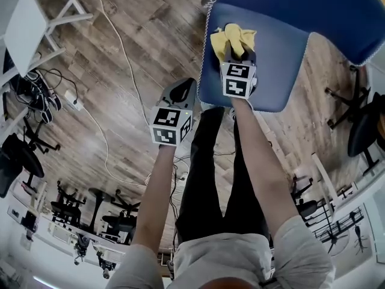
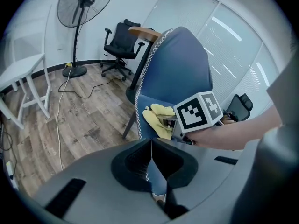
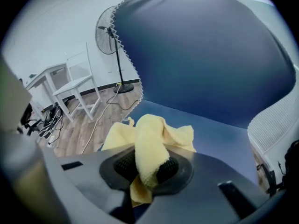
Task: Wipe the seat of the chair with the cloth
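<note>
Right claw (image 3: 148, 168): jaws clamped on a fold of the yellow cloth (image 3: 150, 141), which stands pinched upright between the pads while a short tail hangs below them. The rest of the cloth is bunched and crumpled just ahead of the jaws and lies on the blue seat (image 3: 219, 134) of the chair, close to the seat's edge with the white zigzag stitching (image 3: 133, 62). In the head view the cloth (image 1: 232, 38) sits toward the rear left part of the seat (image 1: 283, 71), near the foot of the darker blue backrest (image 1: 313, 8). Left claw (image 2: 152, 158): jaws together, nothing between them. It hangs off the seat, just beside its front left corner, over the wood-plank floor (image 1: 120, 83). A white cable (image 1: 118, 34) trails across the floor to the left of the chair.
</note>
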A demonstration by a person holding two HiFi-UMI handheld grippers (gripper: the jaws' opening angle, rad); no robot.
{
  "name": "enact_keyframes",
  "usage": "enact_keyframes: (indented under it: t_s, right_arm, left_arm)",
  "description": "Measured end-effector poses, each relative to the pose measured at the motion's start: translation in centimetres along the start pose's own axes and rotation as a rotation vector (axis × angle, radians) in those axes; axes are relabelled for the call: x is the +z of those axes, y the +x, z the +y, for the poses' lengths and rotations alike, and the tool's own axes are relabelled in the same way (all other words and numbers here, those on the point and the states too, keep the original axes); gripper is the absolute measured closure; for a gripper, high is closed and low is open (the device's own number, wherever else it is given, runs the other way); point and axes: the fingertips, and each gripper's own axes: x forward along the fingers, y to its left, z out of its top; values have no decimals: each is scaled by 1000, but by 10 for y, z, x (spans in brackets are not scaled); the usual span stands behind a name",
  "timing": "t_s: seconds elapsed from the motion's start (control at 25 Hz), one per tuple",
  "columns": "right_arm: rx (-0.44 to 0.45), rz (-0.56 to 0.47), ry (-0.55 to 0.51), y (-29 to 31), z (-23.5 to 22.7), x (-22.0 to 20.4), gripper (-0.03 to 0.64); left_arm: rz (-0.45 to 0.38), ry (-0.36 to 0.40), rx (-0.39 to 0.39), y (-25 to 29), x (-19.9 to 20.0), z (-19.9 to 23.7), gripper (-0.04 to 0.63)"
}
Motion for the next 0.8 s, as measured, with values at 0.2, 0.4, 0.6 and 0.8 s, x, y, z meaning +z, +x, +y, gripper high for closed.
enact_keyframes:
  t_s: [0.2,0.4,0.6,0.8]
  right_arm:
    - [119,-2,-180,-4,36,-2,551]
    - [248,-21,-363,-13,63,-12,551]
    - [365,-12,-485,-21,77,-25,551]
    - [457,-2,-613,-32,91,-42,551]
  left_arm:
    - [-16,-16,12,3,5,-6,568]
    - [-21,-22,31,3,2,-16,568]
    - [-24,-47,34,6,-6,-33,568]
    - [-12,-61,51,6,-18,-45,568]
